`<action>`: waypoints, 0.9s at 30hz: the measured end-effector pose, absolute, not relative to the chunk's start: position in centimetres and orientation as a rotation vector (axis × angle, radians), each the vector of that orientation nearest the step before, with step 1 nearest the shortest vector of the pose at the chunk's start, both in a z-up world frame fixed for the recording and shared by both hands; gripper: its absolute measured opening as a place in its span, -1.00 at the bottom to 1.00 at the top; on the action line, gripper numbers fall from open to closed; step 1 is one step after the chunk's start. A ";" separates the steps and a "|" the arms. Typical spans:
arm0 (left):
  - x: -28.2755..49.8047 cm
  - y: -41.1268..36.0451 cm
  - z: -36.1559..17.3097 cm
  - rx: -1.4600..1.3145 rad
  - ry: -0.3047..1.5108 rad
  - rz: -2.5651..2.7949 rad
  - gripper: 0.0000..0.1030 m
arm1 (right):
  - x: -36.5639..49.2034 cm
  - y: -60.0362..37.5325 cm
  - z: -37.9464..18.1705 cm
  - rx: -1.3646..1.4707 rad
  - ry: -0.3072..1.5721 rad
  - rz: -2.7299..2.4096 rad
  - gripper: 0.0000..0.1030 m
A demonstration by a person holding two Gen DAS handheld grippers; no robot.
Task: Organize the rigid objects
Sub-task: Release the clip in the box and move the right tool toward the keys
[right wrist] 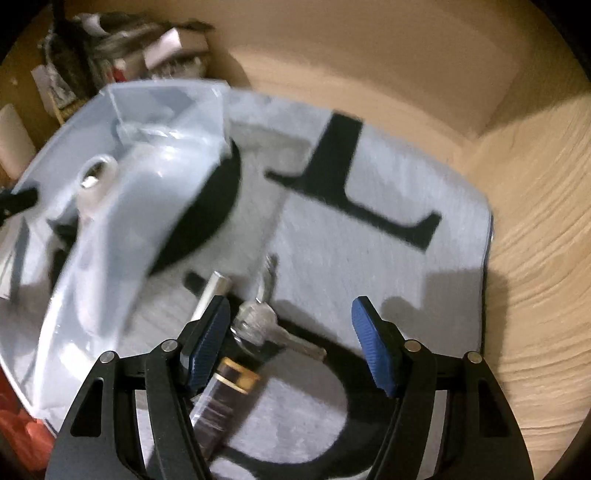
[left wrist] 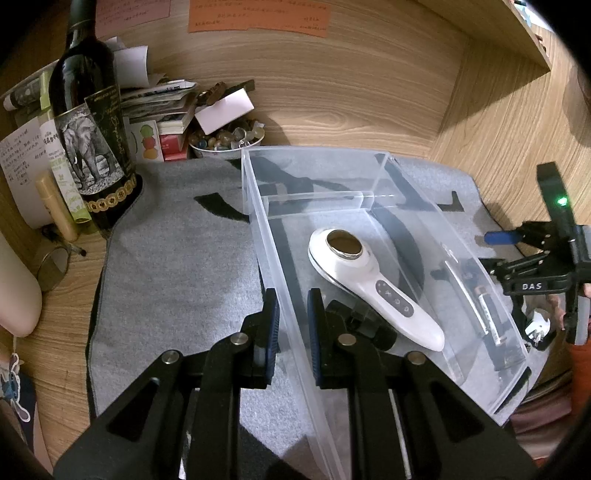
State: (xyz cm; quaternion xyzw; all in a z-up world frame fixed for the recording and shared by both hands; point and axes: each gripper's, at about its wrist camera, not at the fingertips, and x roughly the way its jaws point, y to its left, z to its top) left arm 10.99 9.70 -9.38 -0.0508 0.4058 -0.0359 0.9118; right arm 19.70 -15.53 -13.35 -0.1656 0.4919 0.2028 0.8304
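Motion blur smears the whole right wrist view; the clear bin (right wrist: 122,206) and keys (right wrist: 258,321) there lack detail. Notes (left wrist: 258,16) are unreadable.

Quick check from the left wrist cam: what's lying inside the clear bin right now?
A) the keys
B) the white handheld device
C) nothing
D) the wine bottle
B: the white handheld device lies on the floor of the clear bin; the keys lie outside it on the mat.

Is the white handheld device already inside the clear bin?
Yes: the white handheld device lies on the floor of the clear bin.
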 end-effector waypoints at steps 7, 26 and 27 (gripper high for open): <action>11.0 9.7 -9.5 -0.104 0.836 -0.074 -0.74 | 20.4 -15.6 -15.1 -0.292 1.141 0.458 0.29; 11.0 9.6 -9.6 -0.106 0.837 -0.074 -0.74 | 19.2 -18.1 -14.6 -0.228 1.072 0.433 -0.51; 11.0 9.6 -9.6 -0.105 0.837 -0.074 -0.74 | 19.1 -18.2 -14.4 -0.225 1.067 0.429 -0.51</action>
